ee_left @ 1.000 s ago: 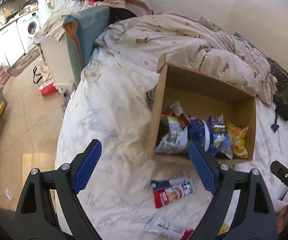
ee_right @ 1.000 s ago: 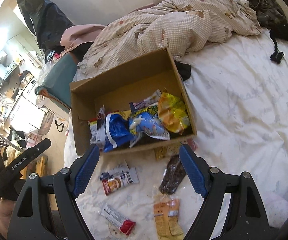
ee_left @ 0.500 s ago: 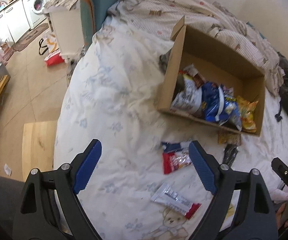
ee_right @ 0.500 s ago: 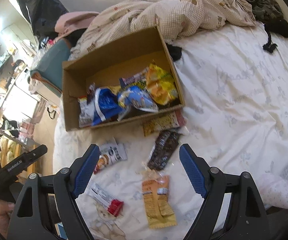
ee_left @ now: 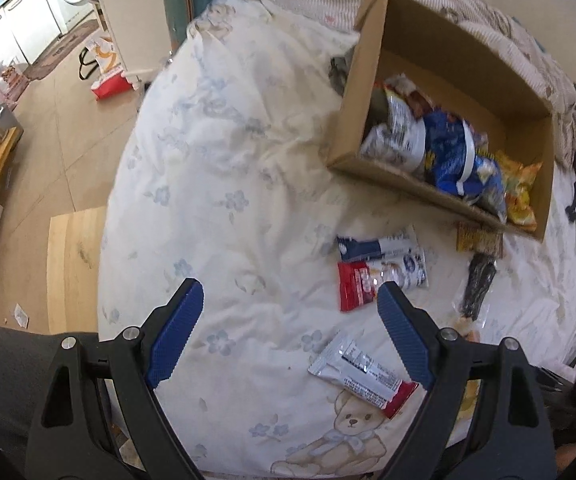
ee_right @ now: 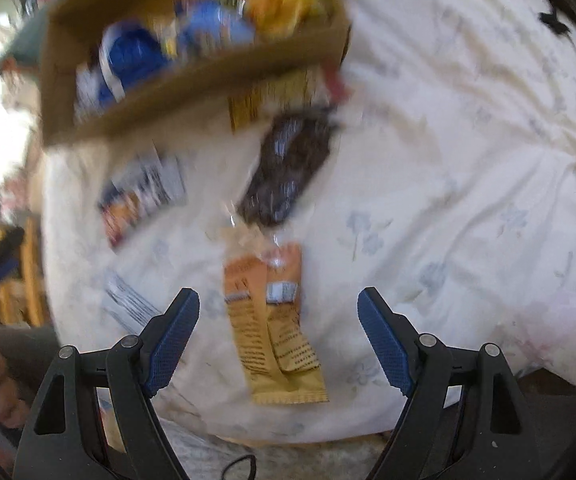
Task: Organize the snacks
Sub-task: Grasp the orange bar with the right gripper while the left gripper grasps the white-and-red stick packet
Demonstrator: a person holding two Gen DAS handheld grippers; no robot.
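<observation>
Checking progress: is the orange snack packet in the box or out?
Out. The orange snack packet lies flat on the bedsheet, short of the cardboard box.

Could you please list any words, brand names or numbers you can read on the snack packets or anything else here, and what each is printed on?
None can be read.
Silver and red wrapper: rows of small print, too small.
Red and white packet: a logo, illegible.
Orange packet: dark lines of text, blurred.
Dark packet and the packets in the cardboard box: smeared or too small.
</observation>
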